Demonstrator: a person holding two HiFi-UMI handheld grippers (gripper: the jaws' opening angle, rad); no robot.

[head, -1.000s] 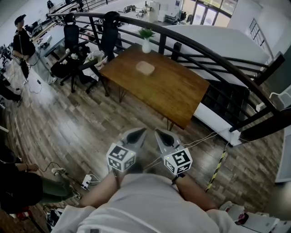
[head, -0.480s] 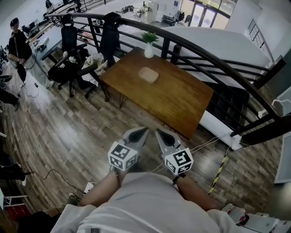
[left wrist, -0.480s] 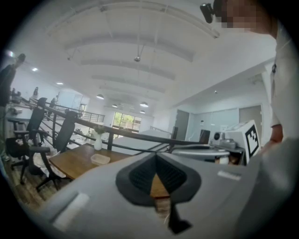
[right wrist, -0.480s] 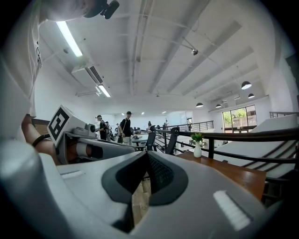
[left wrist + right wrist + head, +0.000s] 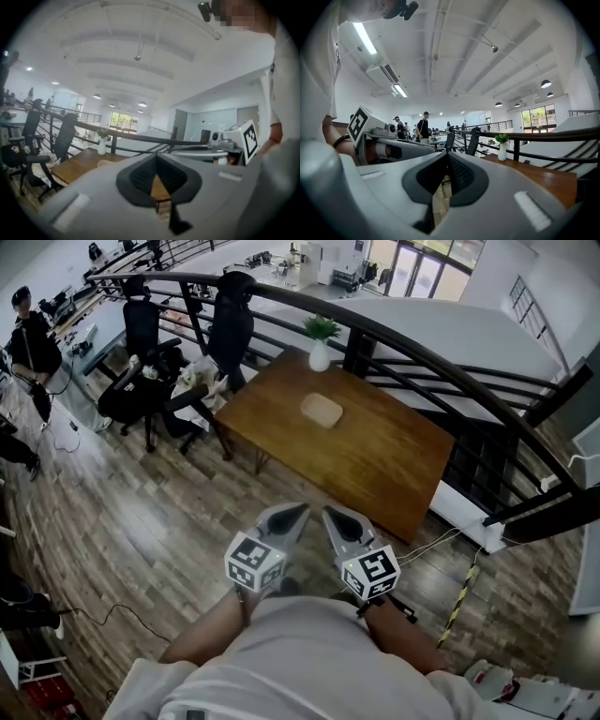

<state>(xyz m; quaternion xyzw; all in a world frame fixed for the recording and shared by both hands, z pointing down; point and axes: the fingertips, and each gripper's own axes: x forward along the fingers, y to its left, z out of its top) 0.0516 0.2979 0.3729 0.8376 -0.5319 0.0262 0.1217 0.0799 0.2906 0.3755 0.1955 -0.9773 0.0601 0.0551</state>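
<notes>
Both grippers are held close in front of the person's chest, above a wood-plank floor. My left gripper [image 5: 294, 512] and my right gripper [image 5: 331, 514] point toward a brown wooden table [image 5: 375, 465]; each has its jaws together and holds nothing. In the left gripper view the left gripper [image 5: 156, 157] shows dark pads [image 5: 140, 176] meeting at the tip. The right gripper [image 5: 446, 157] looks the same in its own view. On the table lie a flat beige container [image 5: 322, 410] and a potted plant in a white vase [image 5: 320, 345].
A curved black railing [image 5: 441, 362] runs behind the table. Black office chairs [image 5: 230, 329] with clutter stand at the table's left. A person in black [image 5: 28, 334] stands far left. Cables [image 5: 441, 535] and a yellow-black strip [image 5: 459, 601] lie on the floor at right.
The view has moved forward and left: table, vase and chairs sit lower and more to the right. The person at lower left has dropped out of view. Both grippers stay shut.
</notes>
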